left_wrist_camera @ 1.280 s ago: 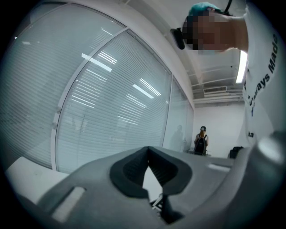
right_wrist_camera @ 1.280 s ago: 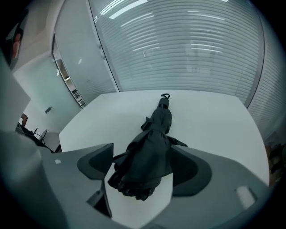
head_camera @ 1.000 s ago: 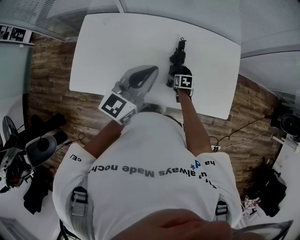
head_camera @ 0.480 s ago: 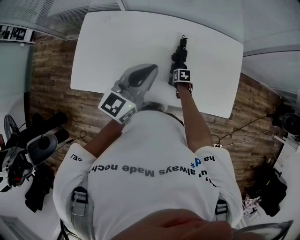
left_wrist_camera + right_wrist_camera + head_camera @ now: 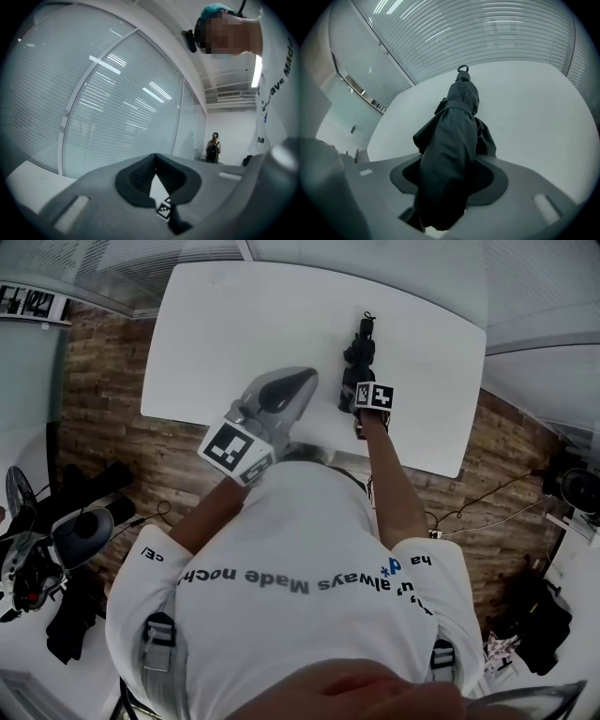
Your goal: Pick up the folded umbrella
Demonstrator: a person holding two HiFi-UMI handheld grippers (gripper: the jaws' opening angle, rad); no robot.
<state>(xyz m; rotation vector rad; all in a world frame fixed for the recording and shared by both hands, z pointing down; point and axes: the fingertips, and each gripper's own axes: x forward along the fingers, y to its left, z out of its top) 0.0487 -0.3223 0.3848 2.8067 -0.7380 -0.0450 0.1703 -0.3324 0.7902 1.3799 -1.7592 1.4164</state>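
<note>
Grey left gripper (image 5: 305,382) hovers closed and empty over the table (image 5: 234,324). To its right the folded umbrella (image 5: 359,351) lies on the tabletop. The right gripper (image 5: 447,176), jaws just closing, squeezes its near end. It looks light, soft and slippery, so a firm mid-body grip seems best.

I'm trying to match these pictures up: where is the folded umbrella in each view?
Head view: the folded umbrella lies upper centre-right on the white table, its near end at the right hand-held gripper.
Left gripper view: not clearly in it.
Right gripper view: centre, running from between the jaws, which have just been closing on it, away across the table.
Shared landmark: the white table.
</note>
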